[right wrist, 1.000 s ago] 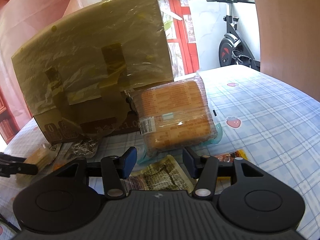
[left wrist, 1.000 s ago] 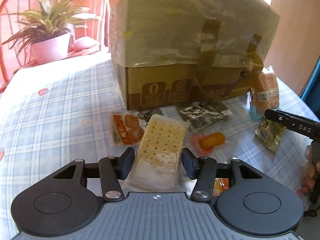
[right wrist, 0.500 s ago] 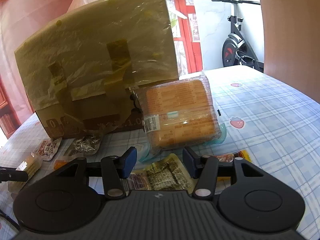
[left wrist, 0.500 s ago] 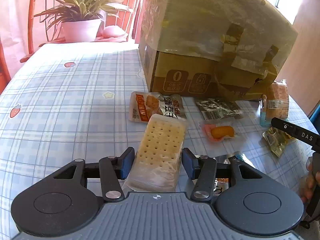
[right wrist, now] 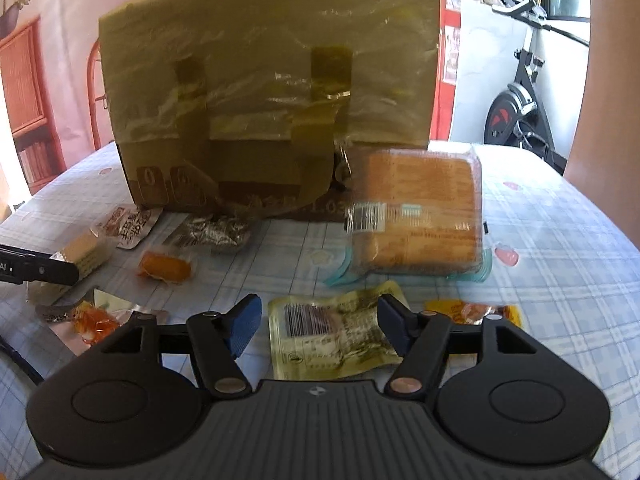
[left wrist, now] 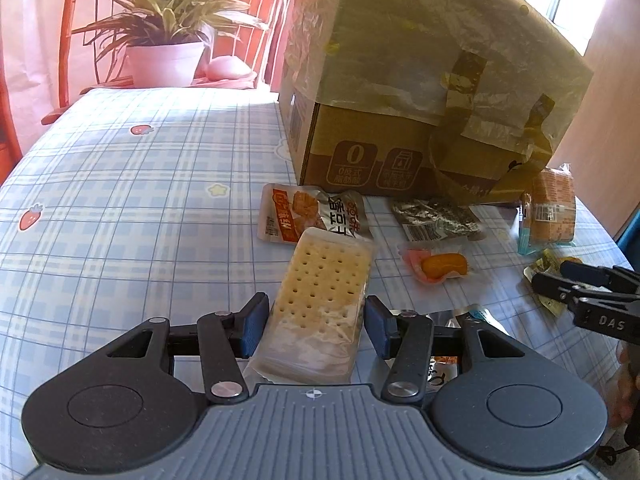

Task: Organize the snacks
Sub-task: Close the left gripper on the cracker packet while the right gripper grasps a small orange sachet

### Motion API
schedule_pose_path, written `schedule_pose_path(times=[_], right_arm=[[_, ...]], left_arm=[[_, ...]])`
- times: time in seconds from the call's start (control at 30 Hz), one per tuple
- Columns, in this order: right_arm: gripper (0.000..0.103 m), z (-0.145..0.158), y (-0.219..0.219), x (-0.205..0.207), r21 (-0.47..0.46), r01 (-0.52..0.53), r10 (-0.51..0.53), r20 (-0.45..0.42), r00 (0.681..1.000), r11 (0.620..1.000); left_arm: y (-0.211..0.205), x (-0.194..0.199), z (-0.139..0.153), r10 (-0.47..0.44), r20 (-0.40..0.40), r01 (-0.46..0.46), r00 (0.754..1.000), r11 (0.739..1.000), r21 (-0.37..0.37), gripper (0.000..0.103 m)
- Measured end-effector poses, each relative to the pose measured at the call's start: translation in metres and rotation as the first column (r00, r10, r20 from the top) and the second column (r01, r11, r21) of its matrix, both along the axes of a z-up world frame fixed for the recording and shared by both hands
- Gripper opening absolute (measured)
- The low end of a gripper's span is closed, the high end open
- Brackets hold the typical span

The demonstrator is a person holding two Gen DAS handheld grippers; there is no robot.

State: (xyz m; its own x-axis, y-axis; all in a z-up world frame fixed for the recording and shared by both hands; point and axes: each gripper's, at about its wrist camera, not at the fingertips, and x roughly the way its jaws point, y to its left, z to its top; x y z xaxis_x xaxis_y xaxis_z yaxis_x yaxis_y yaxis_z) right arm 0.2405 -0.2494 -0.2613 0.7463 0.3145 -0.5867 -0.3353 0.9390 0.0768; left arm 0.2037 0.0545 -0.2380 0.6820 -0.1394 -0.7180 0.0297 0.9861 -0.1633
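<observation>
My left gripper [left wrist: 316,308] is shut on a clear packet of pale crackers [left wrist: 326,280] and holds it over the blue plaid tablecloth [left wrist: 120,200]. A tall cardboard box [left wrist: 400,160] wrapped in yellowish film stands behind it. My right gripper [right wrist: 320,312] has its jaws opening wide. A yellow-green packet [right wrist: 332,332] lies flat on the cloth between its fingers, and the pads do not press on it. An orange cake pack [right wrist: 420,216] rests beyond that, beside the box [right wrist: 260,100]. In the left wrist view the right gripper [left wrist: 552,274] reaches in from the right edge.
Loose snacks lie in front of the box: an orange-and-silver packet [left wrist: 308,212], a silver packet [left wrist: 436,220], a pink-wrapped orange sweet [left wrist: 440,266], and a small orange packet [right wrist: 472,312]. A potted plant [left wrist: 164,60] stands at the far table end. An exercise bike [right wrist: 516,108] is beyond the table.
The right jaws have spread wider and that view has swung, so the box sits more centrally and the orange cake pack lies farther from the fingers. The left gripper rolled, still gripping the cracker packet.
</observation>
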Motion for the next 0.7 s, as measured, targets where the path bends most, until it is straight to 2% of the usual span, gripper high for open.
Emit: schedule_pose_path(times=[0.23, 0.5, 0.7], right_arm=[[0.077, -0.007, 0.005, 0.005, -0.051, 0.024, -0.025, -0.033, 0.999, 0.998], [0.082, -0.008, -0.011, 0.011, -0.001, 0.084, -0.084, -0.062, 0.995, 0.996], [0.088, -0.009, -0.006, 0.012, -0.024, 0.070, -0.071, -0.063, 0.995, 0.997]], left_arm=[[0.000, -0.002, 0.000, -0.002, 0.008, 0.002, 1.000, 1.000, -0.001, 0.055], [0.000, -0.001, 0.000, -0.004, 0.011, 0.004, 1.000, 1.000, 0.004, 0.055], [0.000, -0.002, -0.001, -0.004, 0.012, 0.004, 1.000, 1.000, 0.005, 0.055]])
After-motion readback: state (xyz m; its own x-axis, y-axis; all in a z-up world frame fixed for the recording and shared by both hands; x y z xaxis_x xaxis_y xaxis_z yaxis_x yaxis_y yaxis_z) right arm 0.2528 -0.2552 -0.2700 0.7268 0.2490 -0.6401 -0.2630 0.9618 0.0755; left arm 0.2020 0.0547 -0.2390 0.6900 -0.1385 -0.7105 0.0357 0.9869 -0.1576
